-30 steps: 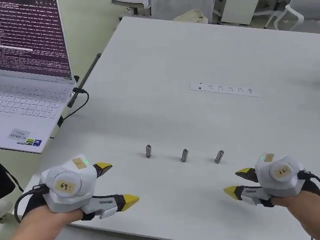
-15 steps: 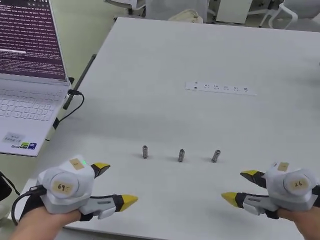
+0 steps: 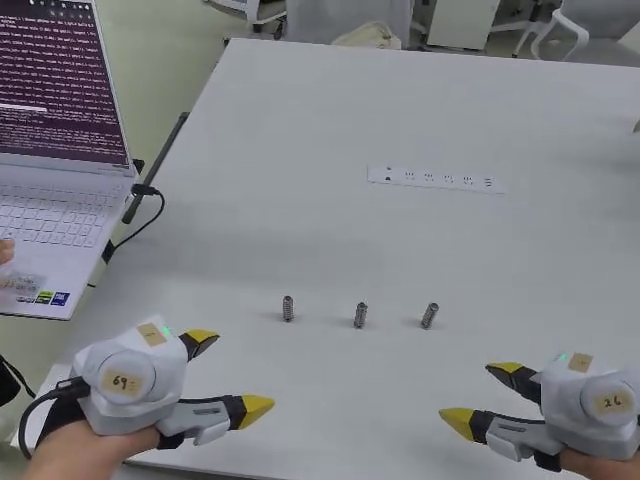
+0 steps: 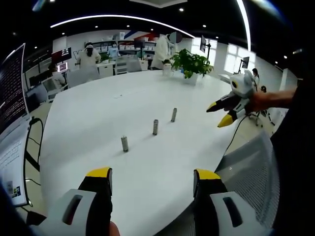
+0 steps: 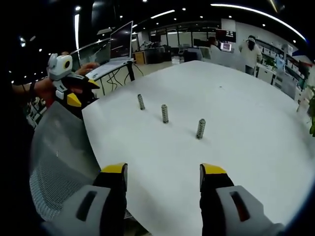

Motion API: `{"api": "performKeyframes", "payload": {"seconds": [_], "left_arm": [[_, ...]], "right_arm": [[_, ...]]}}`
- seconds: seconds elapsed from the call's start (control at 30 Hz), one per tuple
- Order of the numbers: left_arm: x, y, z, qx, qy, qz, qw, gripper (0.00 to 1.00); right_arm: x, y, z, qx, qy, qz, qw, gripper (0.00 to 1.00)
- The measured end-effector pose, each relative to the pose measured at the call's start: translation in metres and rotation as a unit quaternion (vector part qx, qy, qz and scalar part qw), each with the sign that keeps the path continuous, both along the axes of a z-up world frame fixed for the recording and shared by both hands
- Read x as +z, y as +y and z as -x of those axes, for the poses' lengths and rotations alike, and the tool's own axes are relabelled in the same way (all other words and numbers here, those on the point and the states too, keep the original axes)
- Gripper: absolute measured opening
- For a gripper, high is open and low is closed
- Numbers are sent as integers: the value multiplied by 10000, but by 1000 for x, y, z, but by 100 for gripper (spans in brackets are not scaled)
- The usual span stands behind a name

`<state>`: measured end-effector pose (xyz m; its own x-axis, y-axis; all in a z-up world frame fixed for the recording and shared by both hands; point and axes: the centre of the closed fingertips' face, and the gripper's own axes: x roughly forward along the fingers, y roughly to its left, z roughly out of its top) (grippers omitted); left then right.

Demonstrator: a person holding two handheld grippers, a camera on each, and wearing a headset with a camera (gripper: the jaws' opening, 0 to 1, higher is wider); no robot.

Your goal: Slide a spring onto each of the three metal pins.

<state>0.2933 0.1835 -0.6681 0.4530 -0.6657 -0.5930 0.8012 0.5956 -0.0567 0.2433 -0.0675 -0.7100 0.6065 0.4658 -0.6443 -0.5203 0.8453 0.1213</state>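
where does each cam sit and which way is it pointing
Head view: on the headset, looking forward and down at the table; springs midway, left tool and right tool in hands at the bottom.
Left gripper view: on the left tool, facing along its open jaws past the springs to the right tool.
Right gripper view: on the right tool, facing the springs, left tool and laptop.
Shared: each gripper view shows the springs and the other tool.

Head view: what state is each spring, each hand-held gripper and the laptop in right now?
Left spring: standing upright, untouched.
Middle spring: standing upright, untouched.
Right spring: standing, leaning slightly, untouched.
Left hand-held gripper: open, holding nothing.
Right hand-held gripper: open, holding nothing.
Laptop: lid open, screen lit.
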Motion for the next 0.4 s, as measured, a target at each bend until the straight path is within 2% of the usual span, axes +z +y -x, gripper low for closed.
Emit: {"api": "performKeyframes", "payload": {"seconds": [0.4], "left_arm": [[-1,-2,2,-29,13,2,10000,63]], "right_arm": [[-2,-2,4,-21,39,-2,10000,60]]}}
